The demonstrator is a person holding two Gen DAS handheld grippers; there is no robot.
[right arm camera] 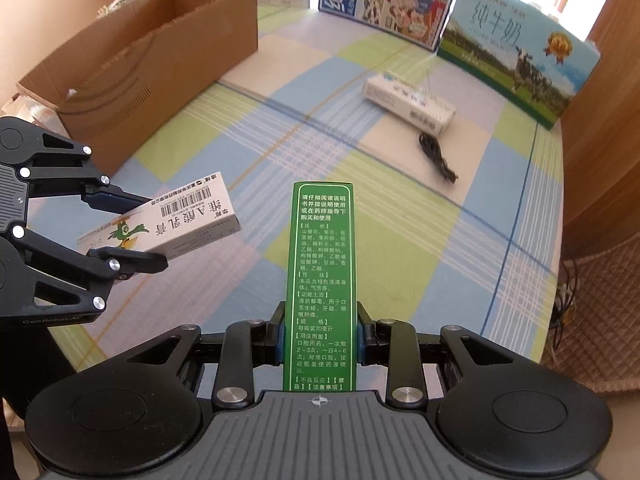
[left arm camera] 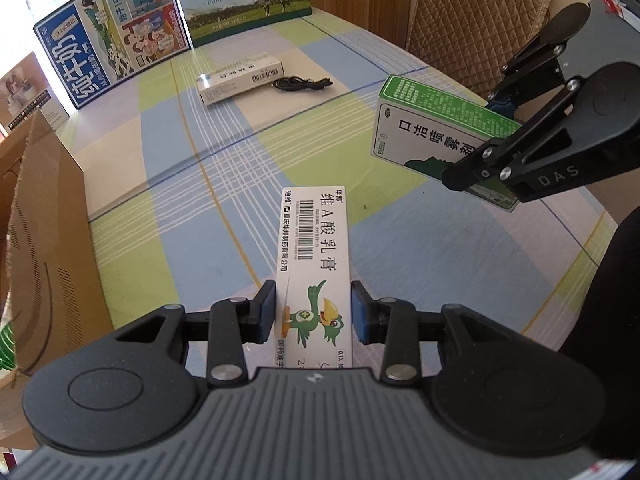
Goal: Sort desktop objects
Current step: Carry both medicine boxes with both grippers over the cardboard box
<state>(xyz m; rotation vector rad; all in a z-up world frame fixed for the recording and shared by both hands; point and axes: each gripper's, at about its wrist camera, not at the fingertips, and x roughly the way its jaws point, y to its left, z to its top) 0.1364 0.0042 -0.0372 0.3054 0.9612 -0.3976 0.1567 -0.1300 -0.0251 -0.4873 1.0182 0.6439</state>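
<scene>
A checked blue, green and cream tablecloth (left arm camera: 224,152) covers the table. At far left stands an open cardboard box (right arm camera: 160,52), with milk cartons (left arm camera: 120,40) propped along the back edge. The left gripper (left arm camera: 313,312) clamps a white ointment box (left arm camera: 314,264) with a green bird on it, held above the cloth. Farther back lie a white medicine box (left arm camera: 240,80) and, just beside it, a coiled black cable (left arm camera: 302,83). On the right, the right gripper (right arm camera: 320,336) pinches a green spray box (right arm camera: 322,280) in the air.
</scene>
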